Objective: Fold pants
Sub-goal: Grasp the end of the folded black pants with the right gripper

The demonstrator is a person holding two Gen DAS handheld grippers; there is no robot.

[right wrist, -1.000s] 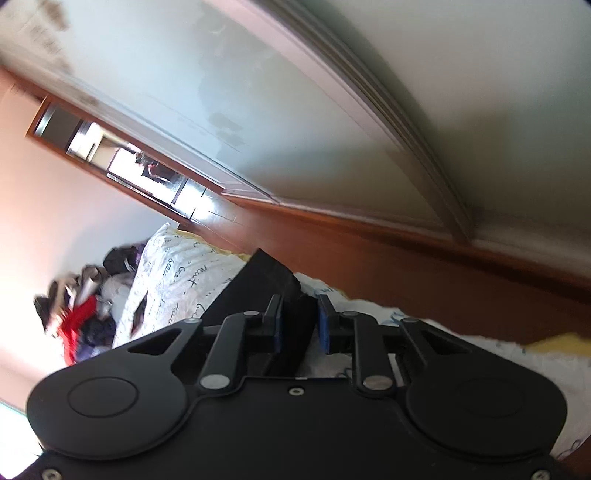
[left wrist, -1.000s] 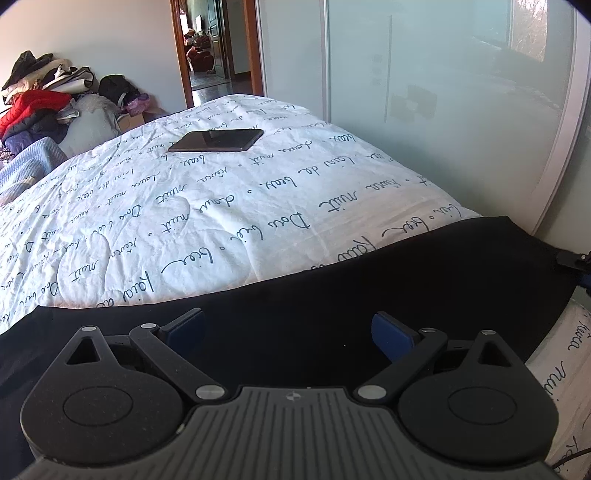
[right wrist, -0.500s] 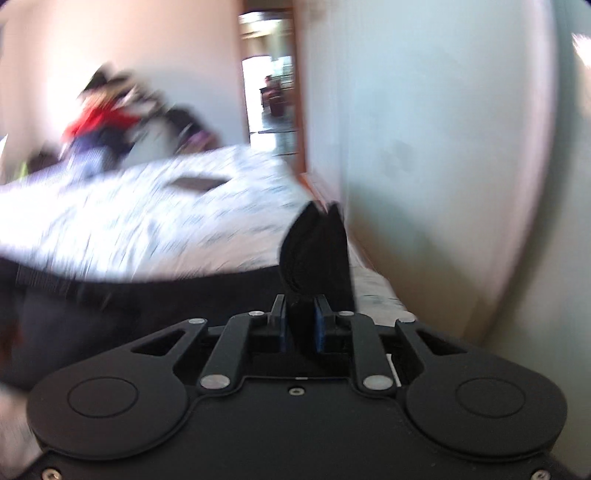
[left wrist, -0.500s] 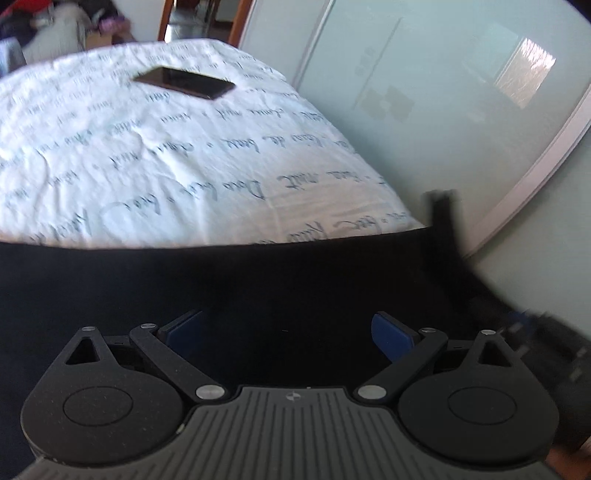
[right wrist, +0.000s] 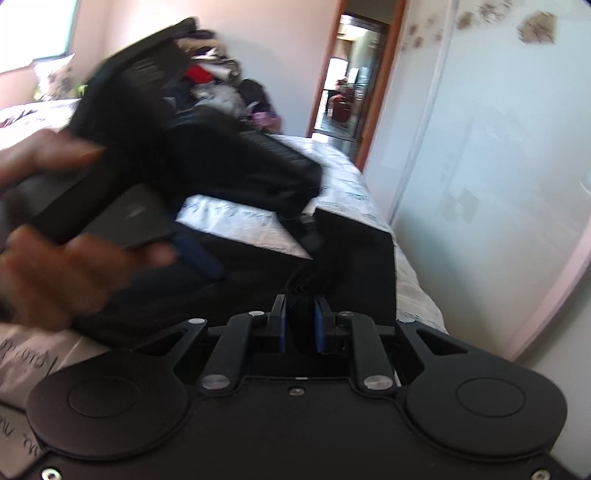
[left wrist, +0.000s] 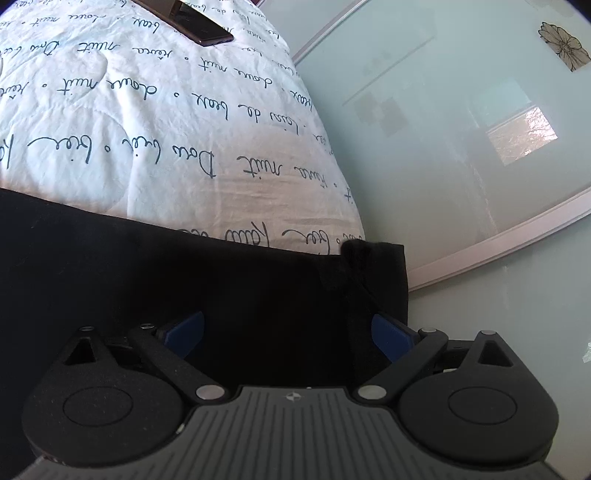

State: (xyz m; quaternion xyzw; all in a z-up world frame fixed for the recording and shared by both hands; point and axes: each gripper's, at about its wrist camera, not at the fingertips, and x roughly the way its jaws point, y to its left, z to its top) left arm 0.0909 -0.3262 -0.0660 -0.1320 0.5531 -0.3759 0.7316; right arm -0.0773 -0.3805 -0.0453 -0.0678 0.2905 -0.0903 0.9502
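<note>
Black pants (left wrist: 147,280) lie across the near end of the bed, and one corner (left wrist: 373,266) stands lifted at the right edge. My left gripper (left wrist: 288,328) hovers close over the cloth, jaws wide open, nothing pinched. My right gripper (right wrist: 301,321) is shut on a bunched fold of the pants (right wrist: 354,254), which rises in front of it. In the right wrist view a hand (right wrist: 55,266) holds the left gripper, blurred, with one of its blue fingers (right wrist: 199,254) over the dark cloth.
The white quilt (left wrist: 129,122) with script print covers the bed; a dark tablet (left wrist: 192,22) lies further up. A frosted glass wardrobe door (left wrist: 461,129) runs close along the bed's right side. A clothes pile (right wrist: 221,81) and an open doorway (right wrist: 343,88) are at the far end.
My right gripper rolled upright, still shut on the pants' fold, and swung over the bed. My left gripper rolled and shifted toward the bed's right edge, still open. The lifted corner now shows beside it.
</note>
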